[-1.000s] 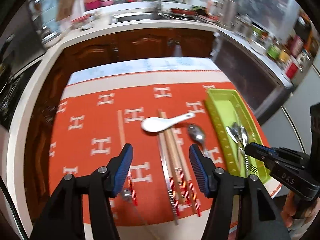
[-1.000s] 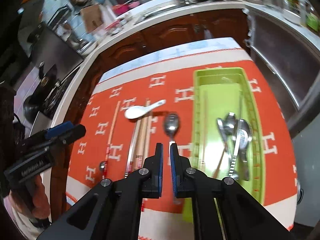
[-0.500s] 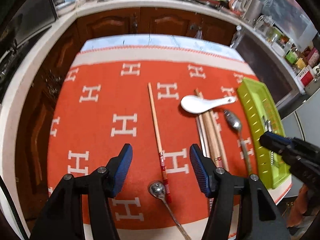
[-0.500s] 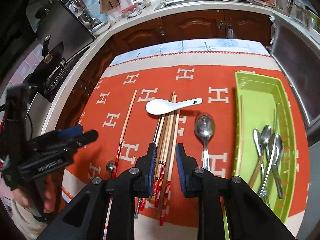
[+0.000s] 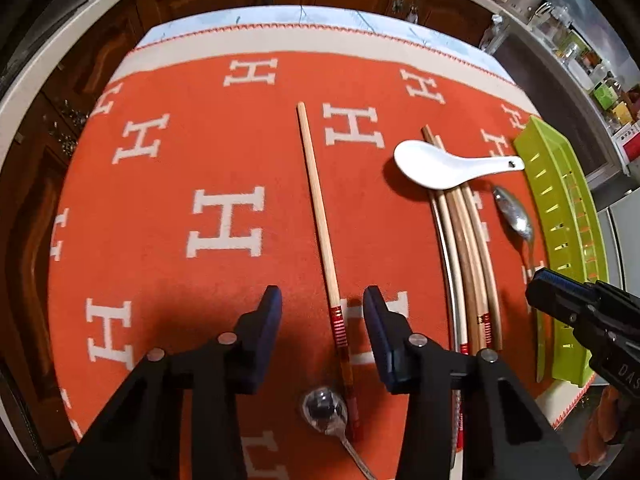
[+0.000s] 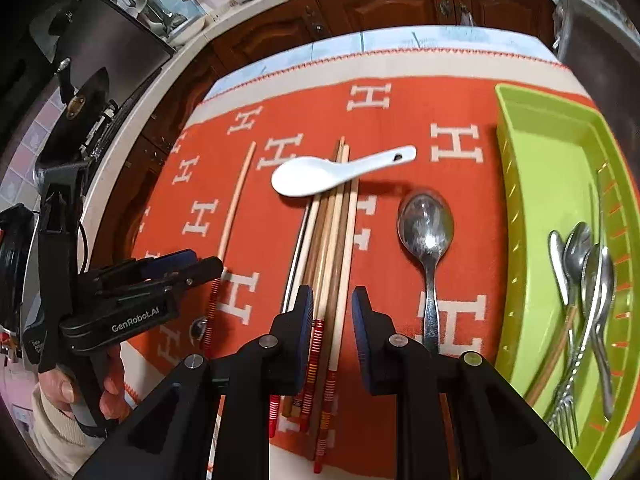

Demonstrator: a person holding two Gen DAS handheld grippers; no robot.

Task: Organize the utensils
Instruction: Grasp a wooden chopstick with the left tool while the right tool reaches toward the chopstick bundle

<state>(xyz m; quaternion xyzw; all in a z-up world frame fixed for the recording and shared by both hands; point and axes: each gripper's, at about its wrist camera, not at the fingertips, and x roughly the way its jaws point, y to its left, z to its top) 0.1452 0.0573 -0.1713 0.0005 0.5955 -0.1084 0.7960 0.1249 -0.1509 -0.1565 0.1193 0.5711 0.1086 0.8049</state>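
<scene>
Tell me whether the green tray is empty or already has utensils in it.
Not empty. The green tray holds several metal spoons and a fork at its near end; its far end is bare.

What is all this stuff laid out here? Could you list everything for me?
cloth: one, orange with white H marks, covering the table
single chopstick: one, pale wood, alone on the cloth
chopstick bundle: several, wood tones, mid-cloth
ceramic spoon: one, white, across the bundle
metal spoon: one, silver, beside the tray
small spoon: one, silver, near edge
tray: one, green, holding cutlery
left gripper: jaws closing, straddling the single chopstick
right gripper: jaws apart over the bundle
</scene>
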